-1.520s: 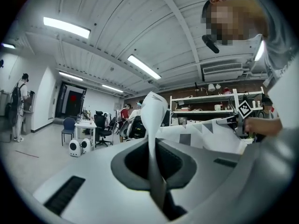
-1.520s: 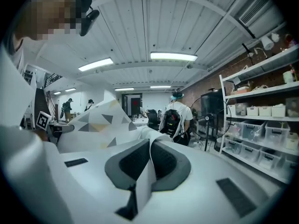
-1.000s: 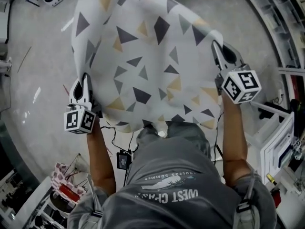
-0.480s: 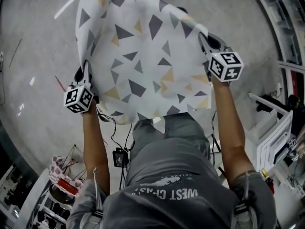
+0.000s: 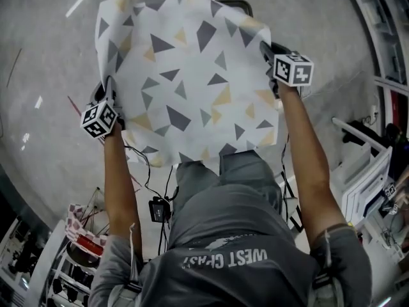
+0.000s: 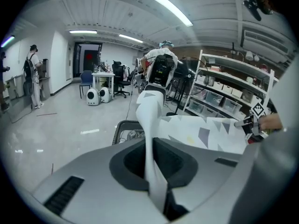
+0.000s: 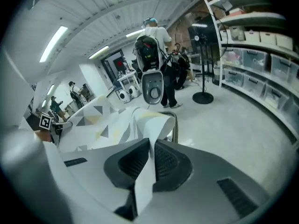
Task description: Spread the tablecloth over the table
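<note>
Barely opening, both tongs (image 6: pixel 149 146) (image 7: pixel 150 148) on tablecloth (image 5: pixel 192 75)

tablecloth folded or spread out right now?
Spread out. Head view shows the tablecloth as one open sheet, triangle pattern facing up, rippled at its edges.

A large indoor lab or workshop: glossy grey floor (image 6: pixel 70 125), long ceiling strip lights (image 6: pixel 172 9), metal shelving (image 6: pixel 233 63) loaded with storage bins (image 7: pixel 261 65), office chairs (image 6: pixel 122 80) beside a distant desk (image 6: pixel 103 76), a person wearing a backpack (image 7: pixel 148 45).
</note>
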`<act>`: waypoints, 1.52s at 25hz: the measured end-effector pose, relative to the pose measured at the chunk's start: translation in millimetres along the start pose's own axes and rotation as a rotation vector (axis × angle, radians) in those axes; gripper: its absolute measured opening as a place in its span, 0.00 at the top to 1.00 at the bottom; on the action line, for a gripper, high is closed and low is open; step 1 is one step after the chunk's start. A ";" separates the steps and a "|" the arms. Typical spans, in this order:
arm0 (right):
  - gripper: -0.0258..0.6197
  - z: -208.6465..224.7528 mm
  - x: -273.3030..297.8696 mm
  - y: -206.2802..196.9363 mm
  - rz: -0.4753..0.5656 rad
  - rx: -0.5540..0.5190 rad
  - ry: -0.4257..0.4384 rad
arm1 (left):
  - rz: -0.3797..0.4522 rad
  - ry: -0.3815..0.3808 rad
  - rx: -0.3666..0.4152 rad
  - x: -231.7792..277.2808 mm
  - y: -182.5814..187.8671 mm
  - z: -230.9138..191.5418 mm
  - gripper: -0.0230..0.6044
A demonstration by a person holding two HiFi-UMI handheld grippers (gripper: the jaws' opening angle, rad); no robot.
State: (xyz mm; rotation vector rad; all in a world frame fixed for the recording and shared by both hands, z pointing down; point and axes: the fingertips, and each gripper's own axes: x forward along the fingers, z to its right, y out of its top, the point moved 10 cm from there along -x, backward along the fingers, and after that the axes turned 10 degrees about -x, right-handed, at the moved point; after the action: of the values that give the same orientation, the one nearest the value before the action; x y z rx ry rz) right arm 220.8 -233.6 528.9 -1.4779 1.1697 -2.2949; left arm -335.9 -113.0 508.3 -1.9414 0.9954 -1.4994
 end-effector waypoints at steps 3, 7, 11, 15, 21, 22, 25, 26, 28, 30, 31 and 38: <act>0.92 7.8 14.5 -27.8 -0.076 0.033 0.022 | -0.009 0.020 -0.020 4.2 -7.1 -13.6 0.92; 0.91 9.4 32.5 -43.4 -0.170 0.015 0.090 | -0.021 0.039 -0.047 10.1 -15.7 -28.3 0.91; 0.72 31.2 38.5 -34.0 -0.250 0.020 0.277 | -0.063 0.087 -0.057 18.1 -26.2 -45.1 0.86; 0.62 74.9 48.5 -2.8 -0.133 0.155 0.431 | -0.108 0.129 -0.034 27.1 -36.3 -58.1 0.85; 0.87 98.9 70.7 17.8 -0.080 0.259 0.416 | -0.130 0.160 -0.027 33.0 -44.1 -61.8 0.86; 0.89 88.1 65.6 23.3 -0.069 0.166 0.402 | -0.131 0.167 -0.027 33.0 -44.7 -61.6 0.86; 0.94 31.3 42.9 24.0 -0.059 -0.277 0.424 | -0.136 0.183 -0.030 33.6 -48.4 -63.9 0.86; 0.93 6.9 35.7 18.2 -0.090 -0.436 0.456 | -0.138 0.186 -0.030 34.4 -49.4 -64.6 0.86; 0.92 -28.4 29.7 -0.3 -0.167 -0.640 0.501 | -0.140 0.197 -0.030 35.3 -50.5 -64.9 0.86; 0.94 -29.2 36.1 -19.6 -0.214 -0.658 0.462 | -0.143 0.209 -0.029 35.2 -50.6 -63.8 0.86; 0.94 -19.6 41.6 -26.3 -0.221 -0.632 0.412 | -0.144 0.210 -0.028 35.6 -50.6 -63.2 0.86; 0.93 62.0 75.5 -7.2 -0.097 -0.188 0.110 | -0.142 0.202 -0.017 34.9 -49.2 -62.5 0.86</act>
State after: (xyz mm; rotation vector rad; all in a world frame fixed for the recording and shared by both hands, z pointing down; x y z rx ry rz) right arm 236.9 -300.2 598.9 -1.5185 1.4080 -2.4152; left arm -379.0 -106.9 583.5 -1.9356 0.9732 -1.8016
